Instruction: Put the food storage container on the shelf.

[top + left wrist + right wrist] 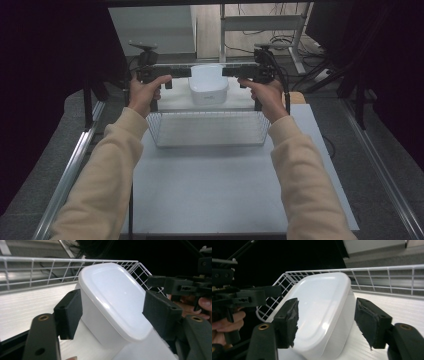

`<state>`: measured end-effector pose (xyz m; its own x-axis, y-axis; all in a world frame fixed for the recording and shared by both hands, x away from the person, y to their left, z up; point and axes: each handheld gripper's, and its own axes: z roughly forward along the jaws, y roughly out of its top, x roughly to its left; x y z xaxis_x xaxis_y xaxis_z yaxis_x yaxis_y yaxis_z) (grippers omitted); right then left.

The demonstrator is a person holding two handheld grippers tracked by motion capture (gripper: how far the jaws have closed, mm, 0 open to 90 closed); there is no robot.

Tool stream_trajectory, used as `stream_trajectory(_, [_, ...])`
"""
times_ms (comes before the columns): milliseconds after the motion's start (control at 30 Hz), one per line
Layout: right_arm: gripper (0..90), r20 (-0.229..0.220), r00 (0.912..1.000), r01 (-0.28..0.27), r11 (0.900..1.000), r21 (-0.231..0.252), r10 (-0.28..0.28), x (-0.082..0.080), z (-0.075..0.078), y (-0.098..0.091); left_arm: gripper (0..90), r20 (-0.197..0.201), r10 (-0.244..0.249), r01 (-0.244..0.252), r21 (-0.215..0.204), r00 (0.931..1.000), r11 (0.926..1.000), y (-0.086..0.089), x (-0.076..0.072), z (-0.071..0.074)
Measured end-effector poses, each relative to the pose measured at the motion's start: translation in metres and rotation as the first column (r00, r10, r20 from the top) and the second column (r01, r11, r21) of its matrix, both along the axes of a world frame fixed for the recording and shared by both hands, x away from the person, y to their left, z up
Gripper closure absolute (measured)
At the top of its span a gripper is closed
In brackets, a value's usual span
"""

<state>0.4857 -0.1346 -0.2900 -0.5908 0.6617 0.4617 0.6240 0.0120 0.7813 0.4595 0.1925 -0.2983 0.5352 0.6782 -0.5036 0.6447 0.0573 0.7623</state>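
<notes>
two tools (174, 75) (239, 73) flanking white container (207, 85)

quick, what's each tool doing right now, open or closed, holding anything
left tool: open, pads either side of the white container, not pressing it.
right tool: open, container between its pads, not gripped.

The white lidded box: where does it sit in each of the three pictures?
High view: the white lidded box sits upper middle, between the two grippers, inside the wire basket.
Left gripper view: it lies centre, tilted, between the black jaws.
Right gripper view: it lies centre, between the black jaws, which stand apart from it.
Shared landmark: the basket's white wire wall behind the box.
</notes>
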Motion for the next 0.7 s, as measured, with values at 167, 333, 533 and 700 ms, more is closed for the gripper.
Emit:
stream_trajectory(167, [31.5, 0.057, 0.9971, -0.048, 0.9977, -0.047, 0.051, -0.013, 0.002, -0.005, 28.6, 0.046, 0.004, -0.006, 0.037, 0.9989, 0.9993, 0.001, -0.019, 0.007])
stream_trajectory(333, [31.4, 0.089, 0.9942, -0.056, 0.9967, -0.059, 0.061, -0.026, 0.001, -0.015, 28.2, 0.072, 0.003, -0.007, 0.053, 0.9974, 0.9986, 0.006, -0.035, 0.006])
stream_trajectory(533, [31.4, 0.113, 0.9907, -0.067, 0.9952, -0.071, 0.075, -0.041, -0.004, -0.032, 27.9, 0.118, -0.004, -0.007, 0.098, 0.9930, 0.9952, 0.011, -0.061, 0.002])
stream_trajectory(700, [31.4, 0.163, 0.9812, -0.087, 0.9906, -0.105, 0.103, -0.065, -0.012, -0.047, 27.4, 0.144, -0.021, 0.001, 0.135, 0.9893, 0.9909, 0.015, -0.085, -0.008])
